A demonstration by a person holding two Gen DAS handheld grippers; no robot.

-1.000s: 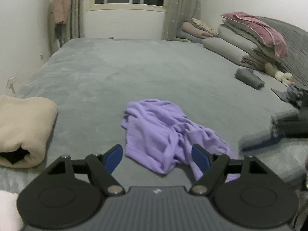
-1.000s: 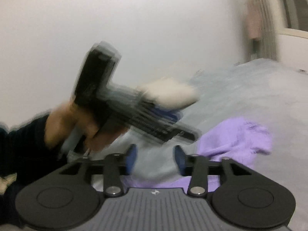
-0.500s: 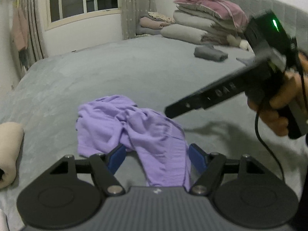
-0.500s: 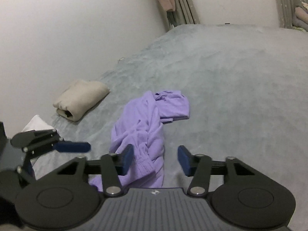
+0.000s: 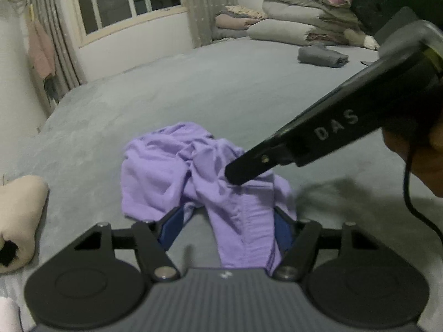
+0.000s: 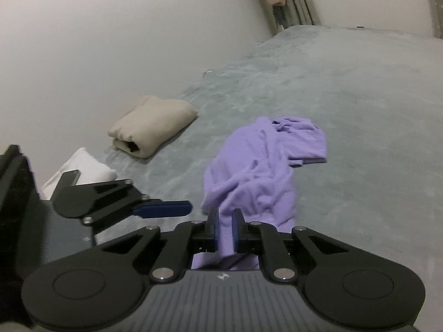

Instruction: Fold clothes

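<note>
The bed (image 5: 249,91) is covered by a grey blanket and takes almost the whole scene. On its far right side there is a stack of pillows (image 5: 299,19), and on the near left a rolled beige cloth (image 6: 152,124) beside a small white cloth (image 6: 85,168). The purple garment (image 5: 199,177) lies crumpled in the middle of the near part of the bed, not folded, with one long strip running toward the person.

The right gripper (image 6: 224,227) is almost closed, and a fold of the purple fabric sits between its blue pads, so it holds the garment at the near end. The left gripper (image 5: 227,228) is wide open; its fingers stand on both sides of the near strip and do not pinch it.

I judge that the step is to take the garment at two points and spread it flat. To do this well, the left gripper should close on an edge or corner, not on a thick bunch, well apart from the right one. Then both should lift and pull gently apart, so the wrinkles come out without the fabric slipping.
</note>
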